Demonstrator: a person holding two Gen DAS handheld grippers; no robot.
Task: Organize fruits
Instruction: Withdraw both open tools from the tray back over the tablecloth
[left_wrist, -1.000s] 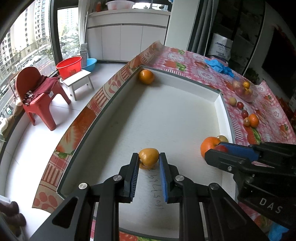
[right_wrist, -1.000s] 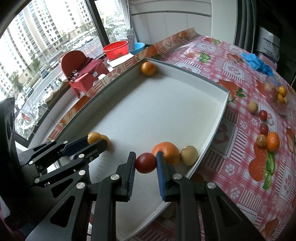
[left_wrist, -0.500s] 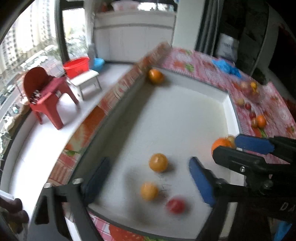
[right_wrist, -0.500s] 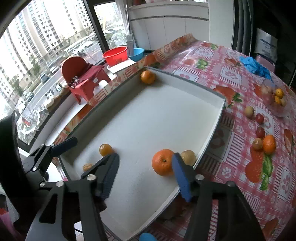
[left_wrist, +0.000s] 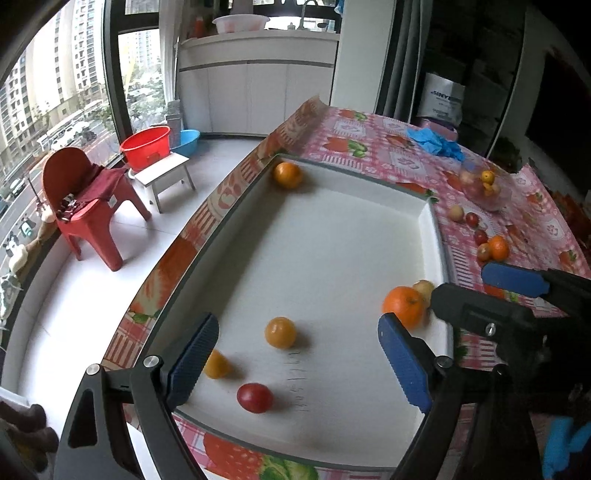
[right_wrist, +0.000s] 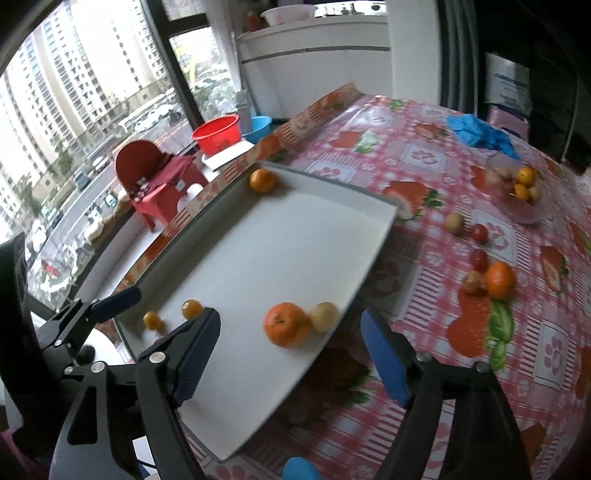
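A white tray (left_wrist: 437, 236) holds an orange (left_wrist: 288, 175) in its far corner, a big orange (left_wrist: 402, 306) and a pale fruit (left_wrist: 424, 288) at the right wall. Two small yellow-orange fruits (left_wrist: 280, 332) (left_wrist: 216, 363) and a red tomato (left_wrist: 255, 397) lie near the front. My left gripper (left_wrist: 299, 360) hangs open above these three, gripping nothing. My right gripper (right_wrist: 291, 356) hovers over the tray's right edge by the big orange (right_wrist: 286, 325); its jaws are opening and touch nothing.
On the pink checked tablecloth (right_wrist: 424, 158) to the right lie an orange (right_wrist: 500, 280), tomatoes (right_wrist: 479, 259) and a pale fruit (right_wrist: 453, 222), with a clear bowl of fruit (right_wrist: 517, 188) behind. Blue gloves (right_wrist: 480, 131) lie at the back. The floor drops off left of the tray.
Both grippers opened. The left let go of a yellow-orange fruit and the right let go of the red tomato; both fruits now lie on the tray floor. Both grippers pulled up and back.
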